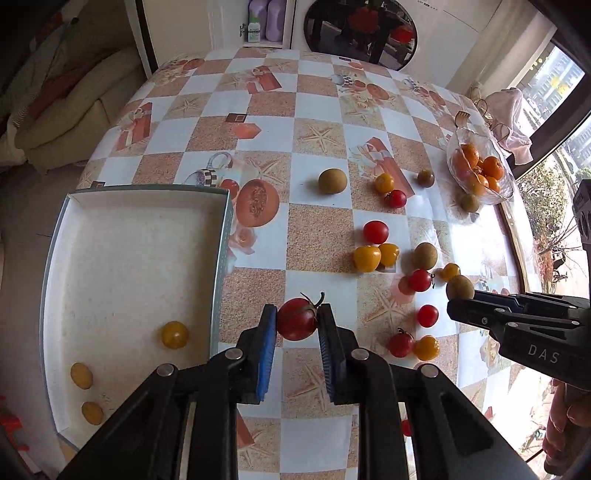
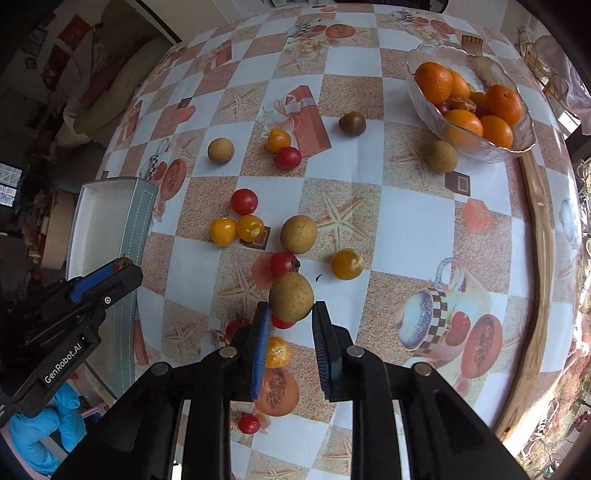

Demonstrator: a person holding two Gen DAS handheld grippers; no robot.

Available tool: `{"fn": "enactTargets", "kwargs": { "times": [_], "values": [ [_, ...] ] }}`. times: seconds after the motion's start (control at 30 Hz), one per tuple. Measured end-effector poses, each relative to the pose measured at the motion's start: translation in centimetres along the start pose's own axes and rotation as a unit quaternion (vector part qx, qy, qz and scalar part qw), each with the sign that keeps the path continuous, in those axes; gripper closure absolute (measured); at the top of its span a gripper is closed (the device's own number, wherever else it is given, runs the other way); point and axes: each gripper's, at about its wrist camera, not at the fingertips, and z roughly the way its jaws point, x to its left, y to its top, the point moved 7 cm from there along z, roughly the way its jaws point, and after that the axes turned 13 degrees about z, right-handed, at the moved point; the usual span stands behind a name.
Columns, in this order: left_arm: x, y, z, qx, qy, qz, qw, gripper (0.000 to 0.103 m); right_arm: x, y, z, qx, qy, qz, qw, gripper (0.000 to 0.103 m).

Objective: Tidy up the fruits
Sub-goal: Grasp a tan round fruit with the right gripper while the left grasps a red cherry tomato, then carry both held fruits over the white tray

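Note:
My left gripper (image 1: 297, 320) is shut on a red tomato (image 1: 296, 319) with a green stem, held above the table just right of the white box (image 1: 129, 266). The box holds three small yellow fruits (image 1: 174, 334). My right gripper (image 2: 289, 314) is shut on a brown round fruit (image 2: 291, 296), held above the table; it shows in the left wrist view (image 1: 460, 287) too. Several red and yellow tomatoes (image 1: 375, 232) and brown fruits (image 1: 332, 180) lie scattered on the checked tablecloth.
A glass bowl (image 2: 491, 149) of oranges stands at the far right near the table edge. A sofa (image 1: 74, 110) lies beyond the table's left side. A round mirror (image 1: 362, 33) leans at the far end.

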Motion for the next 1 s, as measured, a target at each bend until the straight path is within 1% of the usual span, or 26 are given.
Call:
{"fn": "enactTargets", "kwargs": {
  "times": [0.13, 0.3, 0.5, 0.6, 0.7, 0.8, 1.0],
  "values": [
    [3.1, -2.3, -1.4, -0.005, 0.020, -0.031, 0.9993, 0.079, 2.8, -0.5, 0.2, 0.003, 0.007, -0.021, 1.000, 0.078],
    [6.5, -5.9, -2.4, 0.004, 0.044, -0.055, 0.9975, 0.079, 7.4, -1.5, 0.9, 0.012, 0.016, -0.061, 0.998, 0.078],
    [9.5, -10.0, -2.0, 0.026, 0.067, -0.075, 0.9945, 0.079, 13.2, -2.5, 2.0, 0.023, 0.027, -0.111, 0.993, 0.078],
    [10.5, -11.5, -1.2, 0.039, 0.069, -0.087, 0.9930, 0.079, 15.8, -2.6, 3.1, 0.030, 0.031, -0.128, 0.991, 0.078],
    [11.0, -12.3, -0.3, 0.047, 0.066, -0.093, 0.9923, 0.079, 18.3, -2.5, 4.5, 0.037, 0.030, -0.146, 0.988, 0.078],
    [11.0, -12.6, 0.3, 0.052, 0.066, -0.089, 0.9925, 0.079, 20.1, -2.4, 6.0, 0.044, 0.025, -0.158, 0.986, 0.078],
    [10.9, -12.7, 1.1, 0.055, 0.065, -0.082, 0.9930, 0.079, 21.8, -1.3, 8.3, 0.046, -0.001, -0.166, 0.985, 0.078]
  ]
}}
